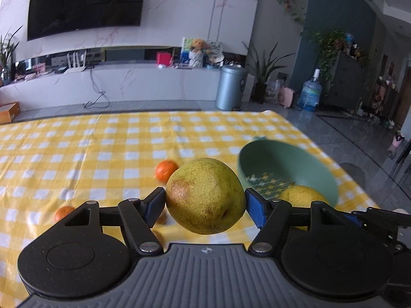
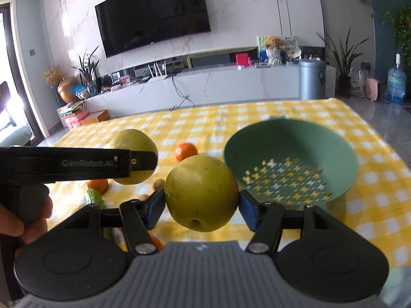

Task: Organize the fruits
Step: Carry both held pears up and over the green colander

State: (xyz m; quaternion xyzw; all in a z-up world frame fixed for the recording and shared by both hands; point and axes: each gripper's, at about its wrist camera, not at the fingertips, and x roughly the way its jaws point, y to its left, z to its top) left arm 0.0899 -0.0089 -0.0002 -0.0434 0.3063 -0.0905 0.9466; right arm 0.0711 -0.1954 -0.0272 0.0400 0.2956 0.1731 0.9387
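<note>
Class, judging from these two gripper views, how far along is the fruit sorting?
Done: nothing; the green bowl looks empty. In hand: the left gripper holds one pear, and the right gripper holds another pear. Left: both pears, plus oranges on the checked cloth.

Both black two-finger grippers, left gripper (image 1: 204,200) and right gripper (image 2: 201,200), have blue pads, silver screws, round discs, ribbed grey bases; the left's side reads "GenRobot.AI"

yellow-and-white checked tablecloth (image 1: 102,138); wall-mounted black television (image 1: 84,2); grey lidded bin (image 1: 230,87); blue water jug (image 1: 309,93); potted plant (image 1: 264,77); white router (image 1: 75,63); stuffed toy (image 1: 197,51).
</note>
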